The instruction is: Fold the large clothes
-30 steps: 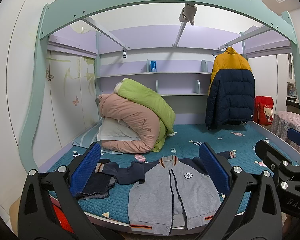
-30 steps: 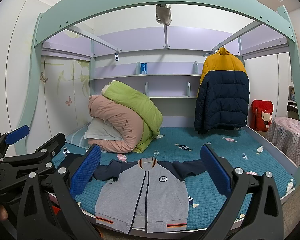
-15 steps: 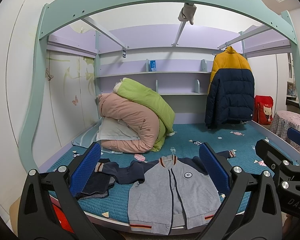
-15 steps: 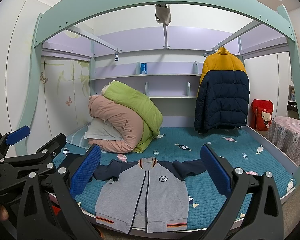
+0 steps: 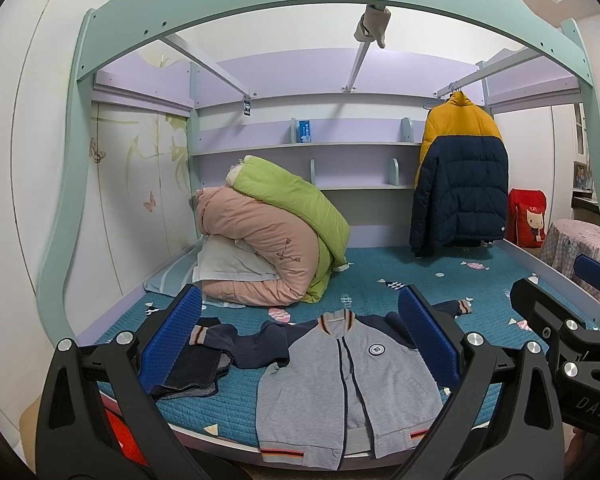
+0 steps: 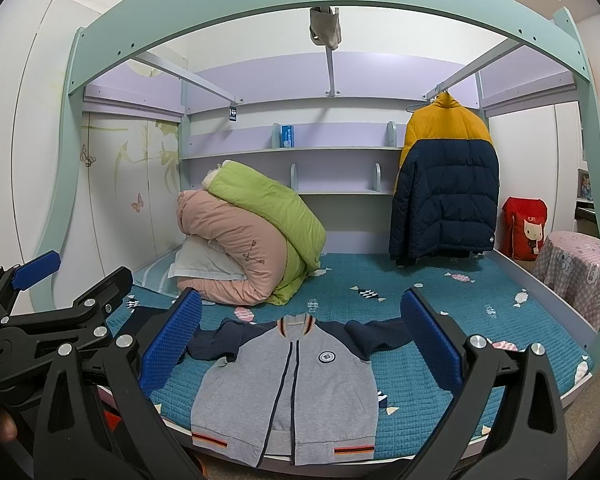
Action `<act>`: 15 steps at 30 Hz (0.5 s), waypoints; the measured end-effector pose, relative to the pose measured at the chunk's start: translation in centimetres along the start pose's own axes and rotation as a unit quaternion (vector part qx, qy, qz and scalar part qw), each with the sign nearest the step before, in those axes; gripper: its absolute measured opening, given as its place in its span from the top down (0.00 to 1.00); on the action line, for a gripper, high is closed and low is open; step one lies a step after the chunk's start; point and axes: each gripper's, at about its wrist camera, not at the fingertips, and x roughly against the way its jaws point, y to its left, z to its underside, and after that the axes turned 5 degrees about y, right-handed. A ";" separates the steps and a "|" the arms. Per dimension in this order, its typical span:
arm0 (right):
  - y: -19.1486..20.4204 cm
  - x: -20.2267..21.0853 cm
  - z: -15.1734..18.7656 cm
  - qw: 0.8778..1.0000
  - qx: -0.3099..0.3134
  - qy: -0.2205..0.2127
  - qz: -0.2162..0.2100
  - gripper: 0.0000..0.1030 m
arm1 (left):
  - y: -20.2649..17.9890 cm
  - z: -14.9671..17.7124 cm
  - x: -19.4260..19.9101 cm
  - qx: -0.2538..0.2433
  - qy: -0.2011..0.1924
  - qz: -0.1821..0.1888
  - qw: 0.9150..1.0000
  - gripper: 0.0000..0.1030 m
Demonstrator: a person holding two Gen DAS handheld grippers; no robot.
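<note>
Grey and navy jacket (image 5: pixel 350 384) lies flat, front up, zipped, on the teal bed (image 6: pixel 440 304); hem overhangs the near edge, collar points away from us. We note its long axis runs straight ahead of both tools, sleeves spread to either side. Left tool (image 5: pixel 300 344) and right tool (image 6: pixel 300 344): jaws wide apart, holding nothing, both short of the bed and clear of the cloth. Jacket sits right of centre for the left tool, slightly left of centre for the right. We judge each tool nearest its own sleeve; neither is clearly closer overall.
</note>
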 end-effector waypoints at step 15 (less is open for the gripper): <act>-0.5 -3.3 0.7 1.000 -0.013 0.024 -0.008 0.07 | -0.6 1.1 -3.8 -0.012 0.021 0.001 1.000 0.04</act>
